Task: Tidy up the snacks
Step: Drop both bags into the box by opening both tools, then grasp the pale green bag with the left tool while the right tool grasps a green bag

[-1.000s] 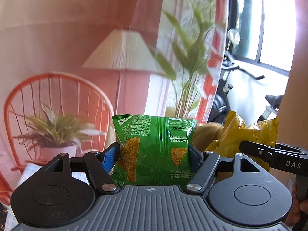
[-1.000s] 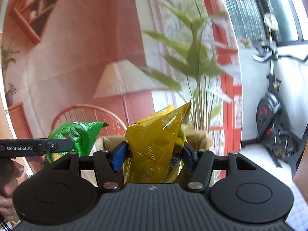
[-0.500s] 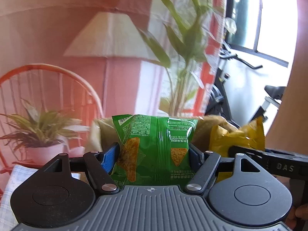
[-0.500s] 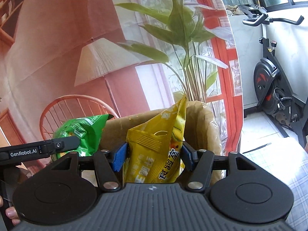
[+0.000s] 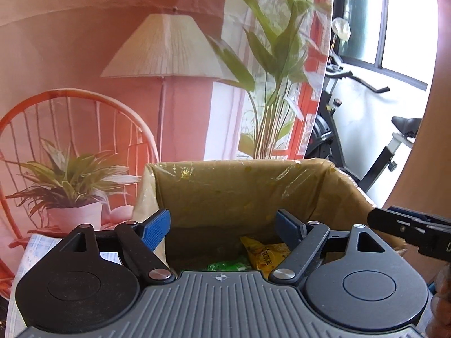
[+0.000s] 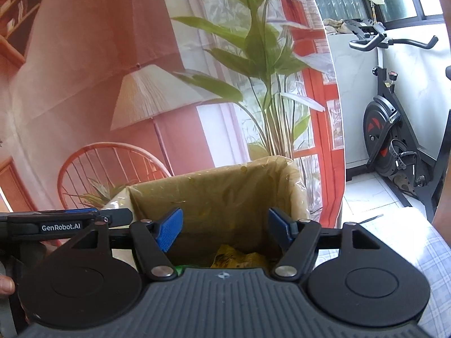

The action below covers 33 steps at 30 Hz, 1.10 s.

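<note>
A cardboard box (image 5: pixel 239 186) lined with clear plastic stands right in front of both grippers. Deep inside it lie a green snack bag (image 5: pixel 228 266) and a yellow snack bag (image 5: pixel 265 252), seen past the gripper bodies. My left gripper (image 5: pixel 222 221) hangs over the box mouth, its jaws opening with nothing between the blue pads. My right gripper (image 6: pixel 224 224) is over the same box (image 6: pixel 220 194), jaws opening too and empty; the yellow bag (image 6: pixel 239 257) and a sliver of the green bag (image 6: pixel 180 269) lie below it.
A printed backdrop with a lamp, plants and an orange chair hangs behind the box. An exercise bike (image 6: pixel 394 140) stands on the tiled floor at right. A checked cloth (image 6: pixel 422 253) covers the surface at right. The other gripper's arm shows at each view's edge.
Both grippers held bags, green in the left and yellow in the right; both have let go, and the bags now lie down in the box. The jaws stand wider.
</note>
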Each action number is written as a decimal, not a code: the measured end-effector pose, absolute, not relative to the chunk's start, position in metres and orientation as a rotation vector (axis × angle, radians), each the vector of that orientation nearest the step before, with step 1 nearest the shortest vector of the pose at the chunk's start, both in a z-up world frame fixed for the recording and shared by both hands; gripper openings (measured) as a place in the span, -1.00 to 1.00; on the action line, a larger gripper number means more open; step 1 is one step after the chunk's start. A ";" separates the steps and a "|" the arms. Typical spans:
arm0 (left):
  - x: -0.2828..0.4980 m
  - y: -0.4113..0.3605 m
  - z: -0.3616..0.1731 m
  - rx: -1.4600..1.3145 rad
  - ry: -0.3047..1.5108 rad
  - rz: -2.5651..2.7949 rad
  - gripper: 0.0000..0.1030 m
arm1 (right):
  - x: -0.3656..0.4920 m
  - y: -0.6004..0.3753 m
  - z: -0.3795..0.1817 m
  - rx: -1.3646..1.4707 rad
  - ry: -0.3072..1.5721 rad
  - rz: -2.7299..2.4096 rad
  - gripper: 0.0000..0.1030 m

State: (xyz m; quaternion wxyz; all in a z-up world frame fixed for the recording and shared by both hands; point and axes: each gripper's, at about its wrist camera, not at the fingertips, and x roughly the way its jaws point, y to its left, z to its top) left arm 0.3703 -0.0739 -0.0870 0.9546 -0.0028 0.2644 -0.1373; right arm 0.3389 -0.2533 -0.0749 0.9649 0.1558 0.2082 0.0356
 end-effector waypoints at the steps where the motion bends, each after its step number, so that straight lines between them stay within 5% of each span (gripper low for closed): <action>1: 0.364 -0.071 -0.084 -0.012 0.529 -0.282 0.62 | 0.333 -0.251 -0.074 0.317 0.416 0.074 0.37; 13: 0.292 -0.046 -0.081 -0.061 0.507 -0.294 0.62 | 0.265 -0.222 -0.082 0.265 0.386 0.113 0.37; 33: 0.241 -0.062 -0.173 -0.117 0.707 -0.364 0.63 | 0.210 -0.210 -0.133 0.249 0.475 0.078 0.37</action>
